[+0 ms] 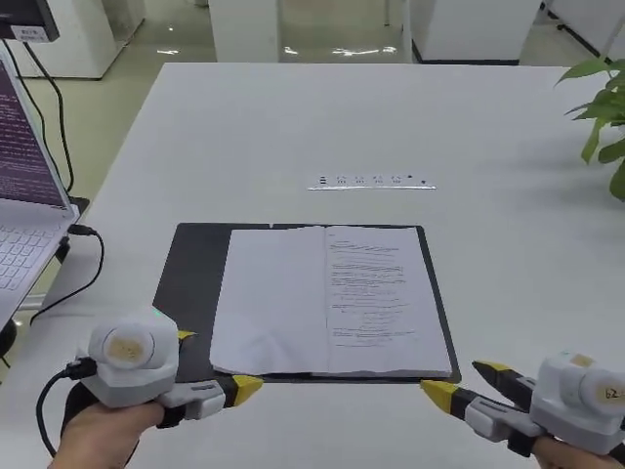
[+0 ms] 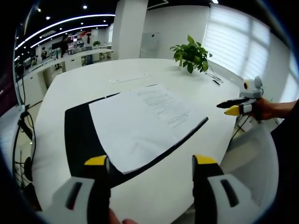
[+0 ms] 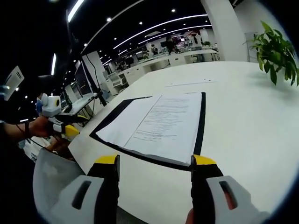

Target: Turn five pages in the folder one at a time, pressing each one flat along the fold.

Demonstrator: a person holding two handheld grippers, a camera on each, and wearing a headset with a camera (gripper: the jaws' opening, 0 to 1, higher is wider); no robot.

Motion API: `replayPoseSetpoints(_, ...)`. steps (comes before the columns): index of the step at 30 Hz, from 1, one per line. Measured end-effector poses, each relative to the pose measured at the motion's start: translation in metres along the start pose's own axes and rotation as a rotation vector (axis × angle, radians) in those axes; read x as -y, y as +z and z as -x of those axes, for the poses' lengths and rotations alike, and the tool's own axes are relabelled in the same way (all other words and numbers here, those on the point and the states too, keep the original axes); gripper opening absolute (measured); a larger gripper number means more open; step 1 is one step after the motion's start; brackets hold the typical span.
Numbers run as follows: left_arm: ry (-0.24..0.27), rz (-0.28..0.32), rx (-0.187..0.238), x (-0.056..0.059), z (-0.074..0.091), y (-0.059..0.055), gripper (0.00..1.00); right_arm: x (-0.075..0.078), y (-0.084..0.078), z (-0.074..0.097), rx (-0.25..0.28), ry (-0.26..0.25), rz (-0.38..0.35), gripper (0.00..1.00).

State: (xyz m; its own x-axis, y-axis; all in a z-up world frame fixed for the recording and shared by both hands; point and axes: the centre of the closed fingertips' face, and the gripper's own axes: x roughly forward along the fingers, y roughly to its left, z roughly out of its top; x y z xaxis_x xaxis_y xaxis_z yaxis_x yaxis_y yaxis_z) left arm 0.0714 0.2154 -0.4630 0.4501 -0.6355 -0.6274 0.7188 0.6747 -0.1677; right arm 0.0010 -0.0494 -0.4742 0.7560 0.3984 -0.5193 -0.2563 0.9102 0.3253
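Folder (image 1: 190, 293) lies open, flat on white table (image 1: 293, 117). Left gripper (image 2: 149, 161) just off its near left corner, right gripper (image 3: 154, 161) off near right corner; both jaws wide, empty.

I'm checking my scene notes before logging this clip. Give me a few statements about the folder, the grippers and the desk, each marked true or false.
1. The folder lies open on the table. True.
2. The left gripper is clamped on a page. False: its jaws stand apart and hold nothing, short of the folder's near edge.
3. The printed page is the right-hand one in the head view. True.
4. The laptop sits to the right of the folder. False: it is at the left, and a plant is at the right.
5. The right gripper is open and holds nothing. True.
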Motion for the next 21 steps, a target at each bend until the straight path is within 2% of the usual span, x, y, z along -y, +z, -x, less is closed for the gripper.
replayPoseSetpoints(5,-0.024,-0.017,-0.004,0.01,-0.01,0.008,0.71,0.006,-0.001,0.005,0.002,-0.009,-0.006,0.6)
replayPoseSetpoints(11,-0.059,-0.048,-0.018,0.028,-0.026,0.017,0.71,0.01,-0.006,0.007,-0.005,-0.012,-0.012,0.6)
replayPoseSetpoints(17,-0.089,-0.069,-0.026,0.044,-0.041,0.024,0.71,0.011,-0.009,0.008,-0.012,-0.008,-0.01,0.6)
replayPoseSetpoints(21,-0.109,-0.082,-0.026,0.056,-0.051,0.033,0.71,0.011,-0.011,0.008,-0.021,-0.001,-0.006,0.6)
